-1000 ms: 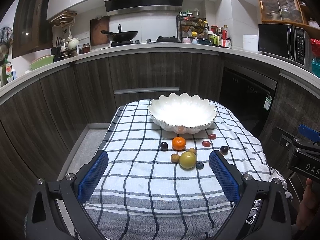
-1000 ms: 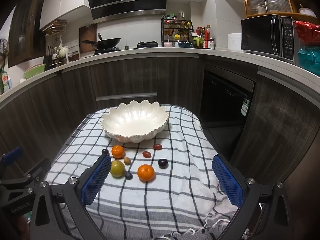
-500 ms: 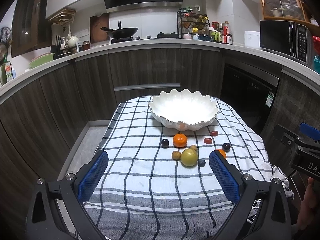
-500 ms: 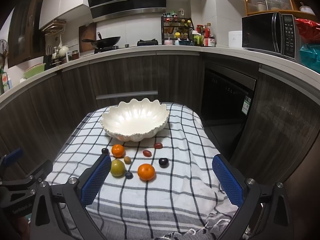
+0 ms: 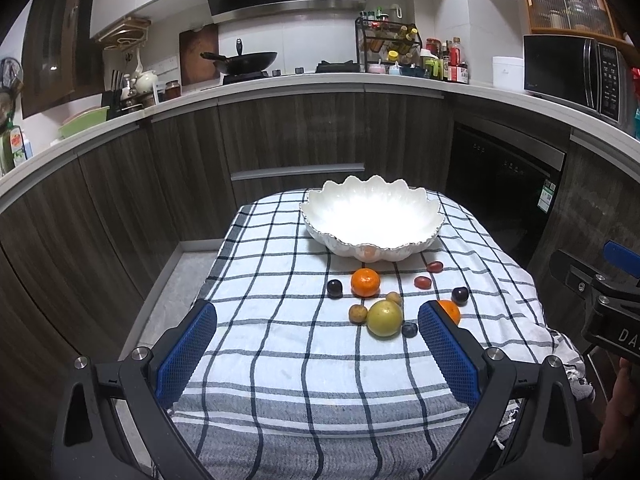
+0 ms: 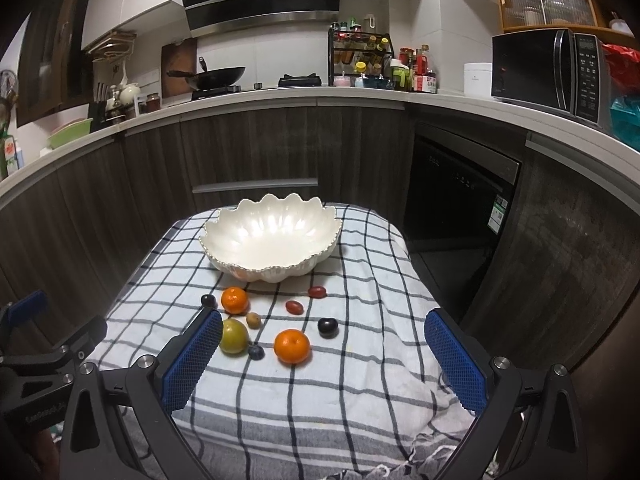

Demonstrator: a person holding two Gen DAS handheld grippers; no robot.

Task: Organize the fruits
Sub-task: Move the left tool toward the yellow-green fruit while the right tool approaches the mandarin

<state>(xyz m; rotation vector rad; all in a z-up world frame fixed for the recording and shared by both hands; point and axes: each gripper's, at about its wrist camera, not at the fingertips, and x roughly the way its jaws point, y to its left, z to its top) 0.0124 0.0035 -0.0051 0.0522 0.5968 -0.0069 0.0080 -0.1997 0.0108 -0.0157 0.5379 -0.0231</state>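
While both grippers gape (empty), two oranges (image 6: 292, 346), two red tomatoes (image 6: 294, 307), one white bowl (image 6: 270, 240)

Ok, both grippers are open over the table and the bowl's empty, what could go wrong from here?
1. The fruits are round and loose; the yellow-green fruit has a blueberry right beside it, so closing on it may send the berry rolling.
2. The checked cloth lies rumpled at its near right edge; a nudged orange might roll off there.
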